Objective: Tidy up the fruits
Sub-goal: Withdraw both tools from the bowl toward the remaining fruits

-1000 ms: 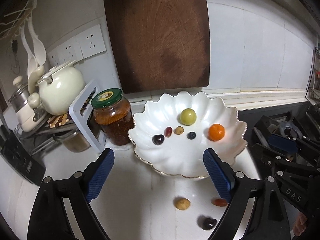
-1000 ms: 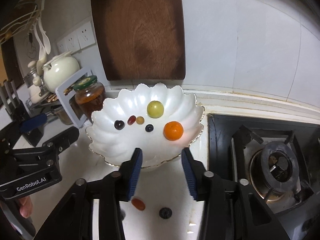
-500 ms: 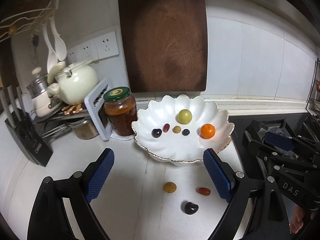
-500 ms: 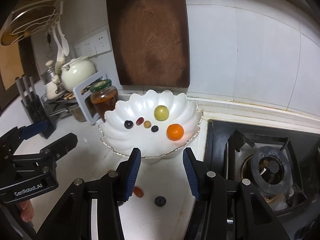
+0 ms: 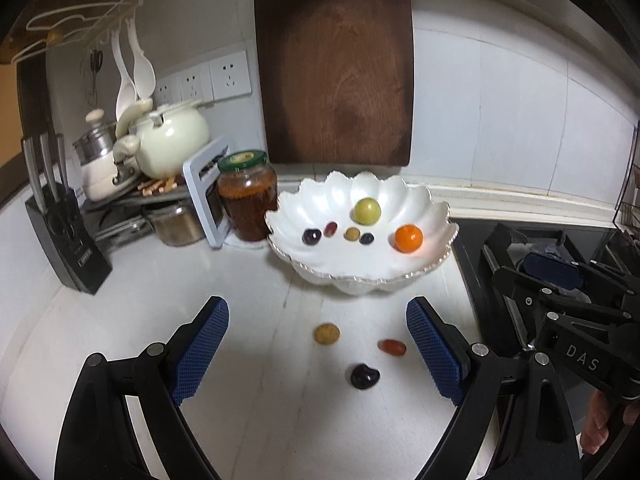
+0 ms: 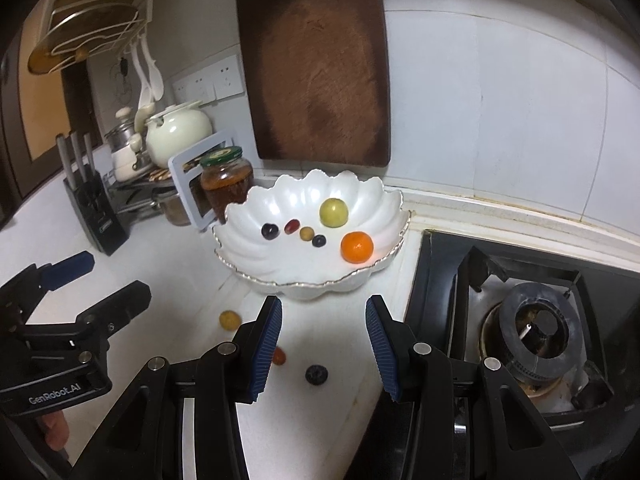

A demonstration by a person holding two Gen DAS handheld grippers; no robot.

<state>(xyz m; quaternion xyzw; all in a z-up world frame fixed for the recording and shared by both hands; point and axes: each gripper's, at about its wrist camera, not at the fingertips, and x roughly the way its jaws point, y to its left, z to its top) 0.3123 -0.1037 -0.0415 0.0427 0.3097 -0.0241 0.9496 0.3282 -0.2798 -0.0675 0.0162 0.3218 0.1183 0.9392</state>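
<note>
Both claws have pulled back from the bowl, left claw wide, right claw narrower, both empty; three fruits remain on the counter before it, awaiting pickup

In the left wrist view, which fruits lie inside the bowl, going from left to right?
Dark cherry → red grape → small tan fruit → blueberry → orange. The green fruit overlaps these, so it is left out.

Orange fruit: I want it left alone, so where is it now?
The orange fruit lies in the white scalloped bowl, at its right side, right of the yellow-green fruit.
</note>
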